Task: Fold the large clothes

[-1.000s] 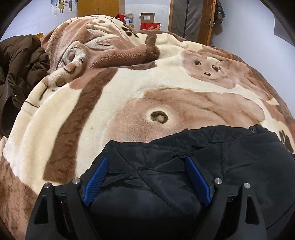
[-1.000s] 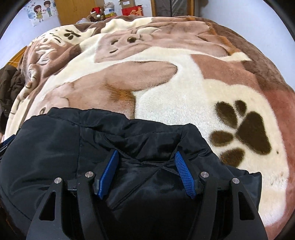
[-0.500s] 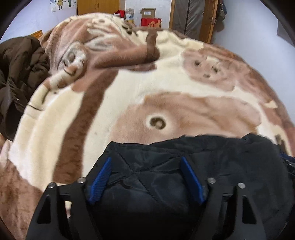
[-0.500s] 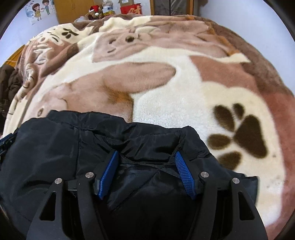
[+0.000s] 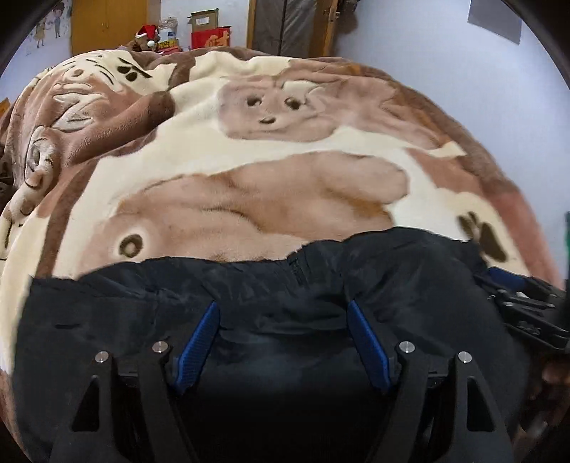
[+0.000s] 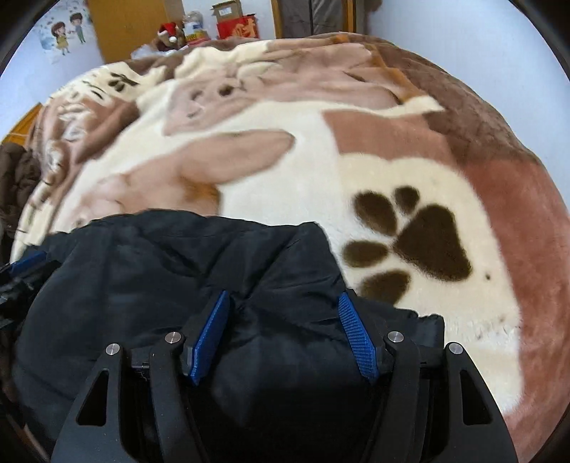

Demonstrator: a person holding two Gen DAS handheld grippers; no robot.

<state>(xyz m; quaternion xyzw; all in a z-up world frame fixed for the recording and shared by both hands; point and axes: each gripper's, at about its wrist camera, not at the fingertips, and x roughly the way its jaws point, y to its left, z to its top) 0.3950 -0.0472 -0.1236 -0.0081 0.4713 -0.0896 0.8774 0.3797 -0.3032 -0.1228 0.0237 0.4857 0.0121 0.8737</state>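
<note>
One black jacket (image 5: pixel 285 285) lies at the near edge of one bed blanket (image 5: pixel 249 160). Two tongs: left tongs (image 5: pixel 285 331) and right tongs (image 6: pixel 285 327) each grip a bunch of it, and the left jaws just closed in a bit.

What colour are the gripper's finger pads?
Bright blue pads, ribbed, clearest in the right wrist view.

One black jacket (image 5: pixel 270 342), one brown-and-cream animal-print blanket (image 5: pixel 270 153), one dark brown coat (image 6: pixel 17 178) at the bed's edge, two hand-held grippers, left (image 5: pixel 284 320) and right (image 6: pixel 283 313), one red box (image 6: pixel 237 26), one Santa hat (image 5: pixel 146 31)
</note>
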